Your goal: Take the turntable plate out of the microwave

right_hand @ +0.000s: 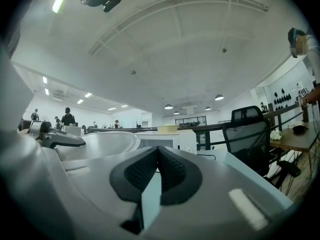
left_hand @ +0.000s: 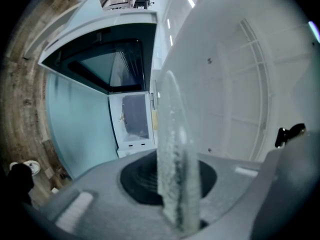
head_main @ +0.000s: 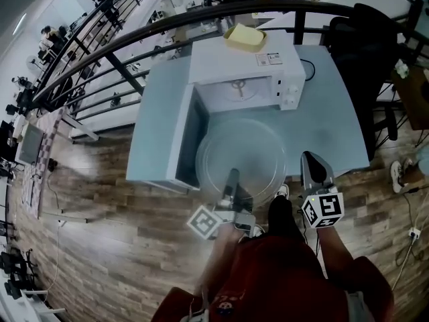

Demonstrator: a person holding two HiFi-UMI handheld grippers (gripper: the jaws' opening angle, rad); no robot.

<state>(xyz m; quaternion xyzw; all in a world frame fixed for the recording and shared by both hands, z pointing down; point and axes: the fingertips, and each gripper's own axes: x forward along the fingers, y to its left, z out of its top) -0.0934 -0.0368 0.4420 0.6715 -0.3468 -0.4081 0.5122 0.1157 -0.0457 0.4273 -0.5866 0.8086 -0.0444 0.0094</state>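
The clear glass turntable plate (head_main: 242,154) hangs level in front of the white microwave (head_main: 268,66), outside its cavity. My left gripper (head_main: 232,175) is shut on the plate's near rim. In the left gripper view the rim (left_hand: 172,149) runs edge-on between the pads, with the microwave (left_hand: 131,121) beyond it. The microwave door (head_main: 184,136) stands open to the left, and the bare cavity floor shows its drive hub (head_main: 238,84). My right gripper (head_main: 313,161) is off to the right of the plate, shut on nothing; its pads (right_hand: 172,173) meet in its own view, where the plate (right_hand: 102,143) shows at left.
The microwave stands on a pale blue table (head_main: 335,116). A yellow container (head_main: 244,37) lies on the microwave's top. A dark railing (head_main: 134,39) runs behind the table, and a black office chair (head_main: 365,42) stands at the right. The person's shoes (head_main: 280,192) are at the table's near edge.
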